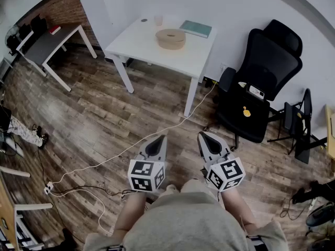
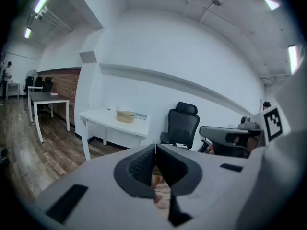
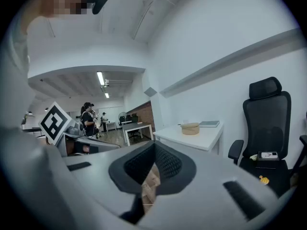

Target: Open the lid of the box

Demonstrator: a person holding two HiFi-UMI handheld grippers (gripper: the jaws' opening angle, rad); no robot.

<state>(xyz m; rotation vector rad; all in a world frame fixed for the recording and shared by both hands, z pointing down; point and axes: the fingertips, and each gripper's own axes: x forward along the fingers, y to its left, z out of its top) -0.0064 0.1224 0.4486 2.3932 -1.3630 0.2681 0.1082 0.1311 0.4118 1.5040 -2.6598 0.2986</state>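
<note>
Left gripper (image 1: 155, 149) and right gripper (image 1: 208, 142): jaws together, empty. Lidded round box (image 1: 170, 38) rests on the white table (image 1: 141, 41), well apart.

Bright, even light from ceiling tubes (image 2: 42, 1), with soft shadows, strong fisheye bending and dark vignetting at the edges.

It was an open-plan office: a white desk (image 1: 138, 42) against the wall, a black swivel chair (image 1: 268, 69) beside it, a second desk (image 1: 44, 45) by a brick wall (image 1: 64, 8), and strip lights (image 2: 42, 0) overhead.
</note>
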